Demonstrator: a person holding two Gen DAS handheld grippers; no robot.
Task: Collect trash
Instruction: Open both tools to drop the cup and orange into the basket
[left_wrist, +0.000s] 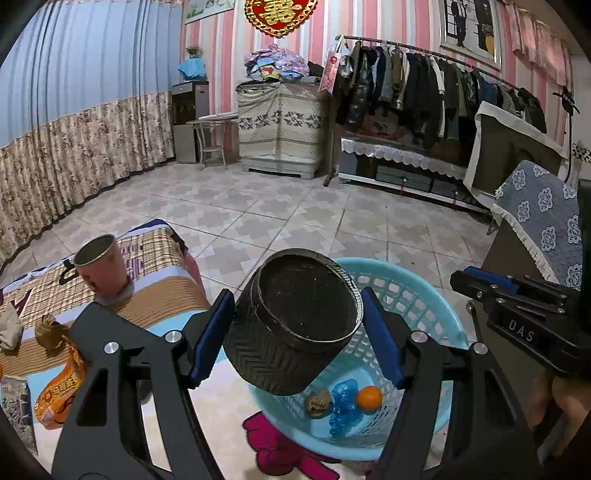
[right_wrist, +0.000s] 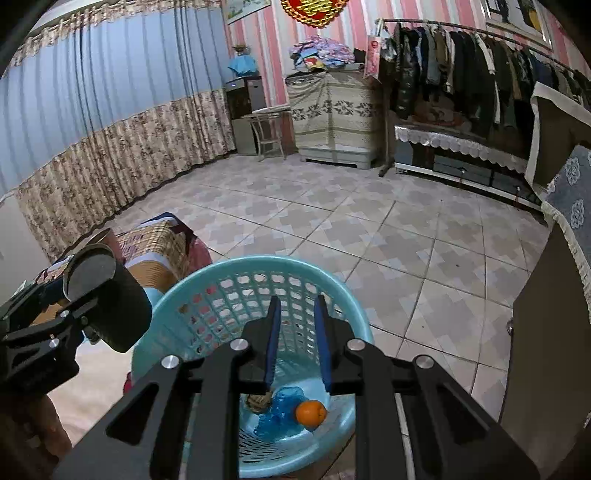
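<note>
My left gripper (left_wrist: 297, 295) is shut on a black ribbed cup (left_wrist: 295, 325), tilted with its dark round end facing the camera. It hangs over the near left rim of a light blue plastic basket (left_wrist: 417, 306). On the basket's bottom lie an orange (left_wrist: 369, 398), a crumpled blue plastic piece (left_wrist: 345, 406) and a brown crumpled ball (left_wrist: 318, 403). My right gripper (right_wrist: 297, 299) stands over the basket (right_wrist: 258, 264) with a narrow gap between its blue pads and nothing in it. In the right wrist view the black cup (right_wrist: 114, 306) shows at the left.
A low table with a plaid cloth (left_wrist: 159, 291) stands left of the basket. It bears a paper cup (left_wrist: 101, 266), crumpled brown paper (left_wrist: 48, 328) and an orange snack wrapper (left_wrist: 61, 391). A cabinet with a blue patterned cloth (left_wrist: 543, 221) rises at the right. Tiled floor stretches beyond.
</note>
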